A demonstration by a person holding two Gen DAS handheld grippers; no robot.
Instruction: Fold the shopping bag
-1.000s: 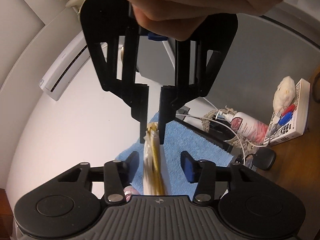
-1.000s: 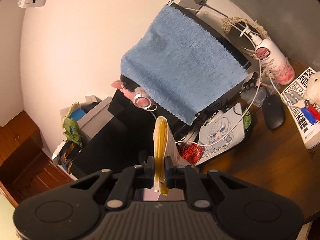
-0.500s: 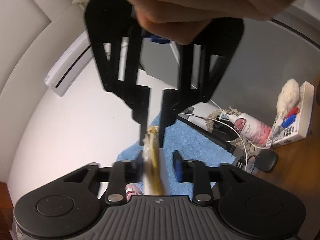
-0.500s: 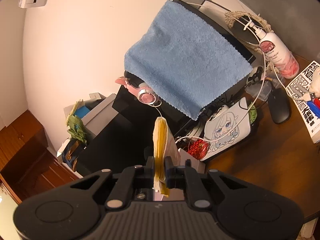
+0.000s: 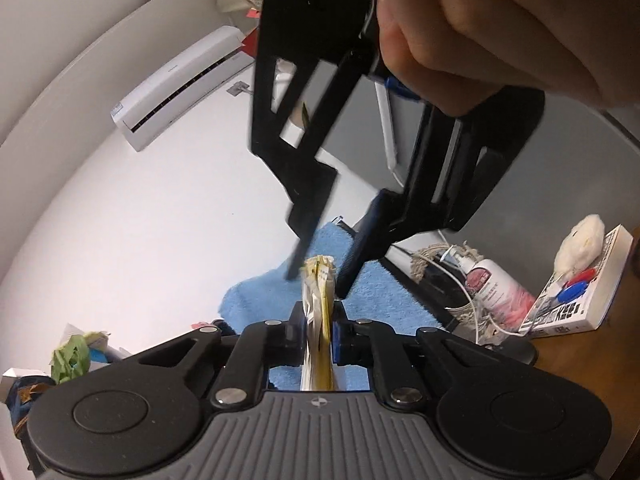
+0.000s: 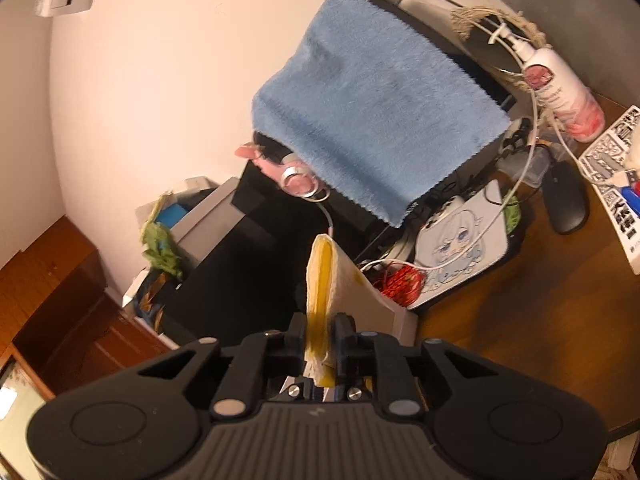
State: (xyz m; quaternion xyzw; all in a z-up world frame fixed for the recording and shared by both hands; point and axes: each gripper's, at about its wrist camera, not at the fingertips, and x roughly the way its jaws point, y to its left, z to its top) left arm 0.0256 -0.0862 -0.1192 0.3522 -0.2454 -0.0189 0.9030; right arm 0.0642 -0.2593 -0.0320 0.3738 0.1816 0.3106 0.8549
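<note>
The left gripper (image 5: 318,328), spread wide a second earlier, had closed its fingers on the flat, folded white-and-yellow shopping bag (image 5: 318,300), which stood upright in mid-air above the desk. The right gripper (image 6: 320,332), which had pinched the bag's top edge, appeared to have eased apart: its blurred fingers straddled the edge with slight gaps. This looked like a handover to re-grip for another fold. Print on the white book (image 5: 580,304) and the pink-labelled pump bottle (image 5: 496,288) was too small to read
</note>
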